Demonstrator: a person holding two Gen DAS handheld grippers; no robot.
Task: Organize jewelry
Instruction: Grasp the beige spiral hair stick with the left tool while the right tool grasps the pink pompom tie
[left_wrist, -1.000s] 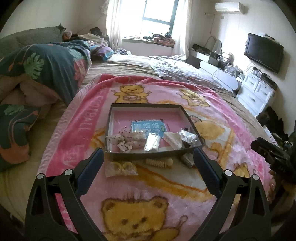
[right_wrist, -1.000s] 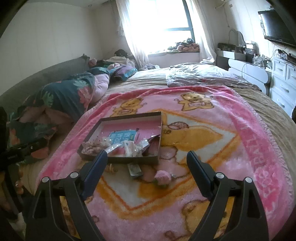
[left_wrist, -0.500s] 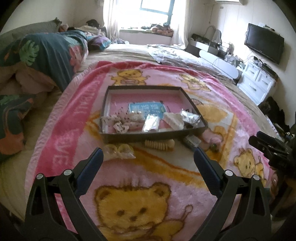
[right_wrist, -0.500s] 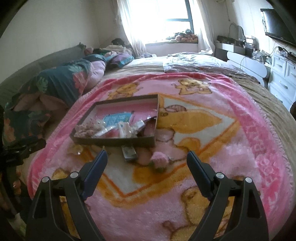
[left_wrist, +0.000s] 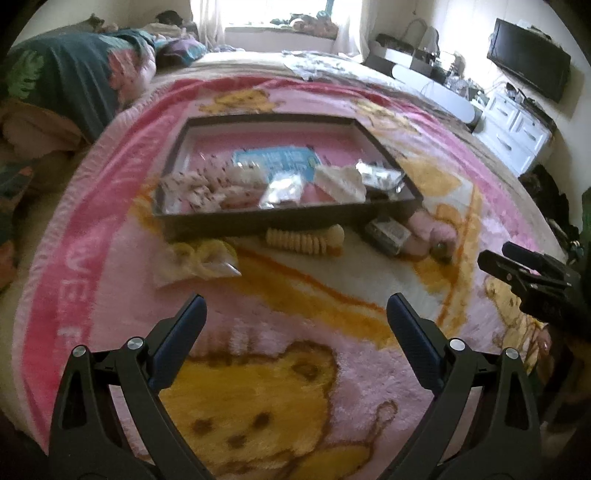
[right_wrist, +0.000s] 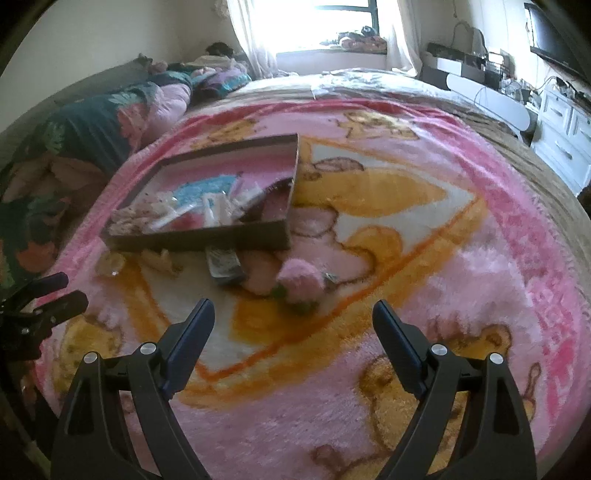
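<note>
The shallow dark tray (left_wrist: 280, 218) is sitting on the pink bear-print blanket (left_wrist: 295, 332) ahead of you, and it is holding the jewelry: a blue card (left_wrist: 275, 158) toward its back, a heap of pale speckled pieces (left_wrist: 207, 184) at its left, a clear packet (left_wrist: 282, 192) in the middle, and a white crumpled piece (left_wrist: 340, 179) beside a shiny foil packet (left_wrist: 380, 175) at its right. Just outside the tray's near wall four more things are lying on the blanket: a clear bag with yellow rings (left_wrist: 199, 258), a cream beaded bracelet (left_wrist: 304, 240), a small dark packet (left_wrist: 388, 234) and a fluffy pink pompom piece (right_wrist: 299, 282).

You are holding your left gripper (left_wrist: 295, 317) with its fingers spread wide and empty, above the blanket and short of the loose pieces. Your right gripper (right_wrist: 293, 321) is likewise standing wide apart with nothing between its fingers, and the pompom piece is lying just beyond them. Nothing is lying between either gripper and the loose pieces.

Both views are smearing with motion blur, so you are not getting enough detail to tell what kind of jewelry each packet is holding. The tray's near wall is hiding part of its floor, and a green bit under the pompom is too blurred to name.
</note>
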